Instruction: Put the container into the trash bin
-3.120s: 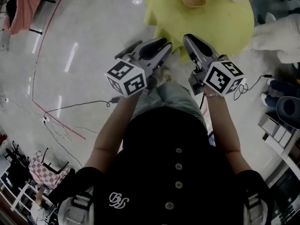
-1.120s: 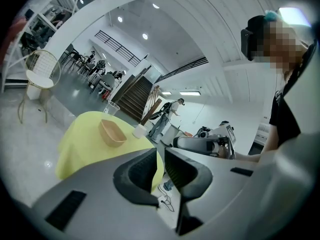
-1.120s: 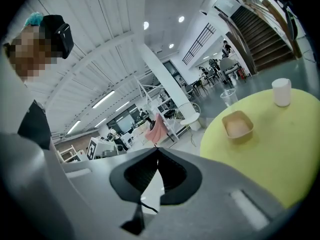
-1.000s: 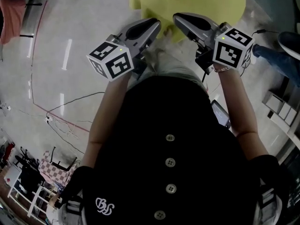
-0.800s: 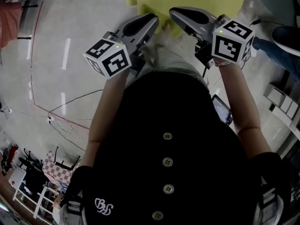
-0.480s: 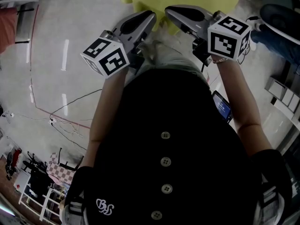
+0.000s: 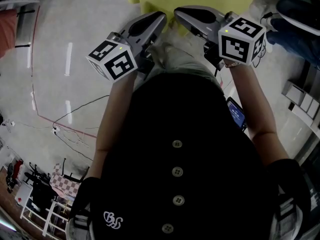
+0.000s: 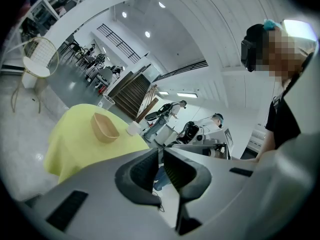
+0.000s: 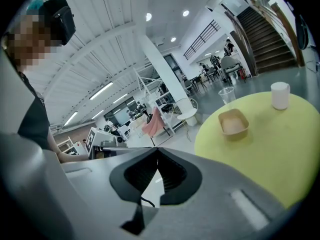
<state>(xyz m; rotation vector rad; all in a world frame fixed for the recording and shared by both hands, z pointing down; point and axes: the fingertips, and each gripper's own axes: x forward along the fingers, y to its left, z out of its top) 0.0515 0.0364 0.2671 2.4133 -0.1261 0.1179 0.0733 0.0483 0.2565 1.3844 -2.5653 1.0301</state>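
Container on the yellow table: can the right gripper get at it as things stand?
Probably yes. Nothing stands between the right gripper and the container on the table, but it lies a way ahead and the jaws are shut, empty.

Head camera: I look from the person's head steeply down, past a black shirt point(image 7: 185, 149) to the floor point(image 7: 50, 84). Both grippers sit close at the top of my frame.
Left gripper camera: it rides the left gripper point(image 8: 161, 153) and faces roughly level along its jaws. They are closing on nothing and fill my lower frame.
Right gripper camera: it rides the right gripper point(image 9: 157, 151) and looks along its closed jaws.
Shared by gripper cameras: a yellow table point(image 9: 280, 149), container point(image 9: 234, 123) and cup point(image 9: 280, 95), some way off. They sit at left in one view and at right in the other. Each view catches the other gripper.
Shared with head camera: the table's near edge.
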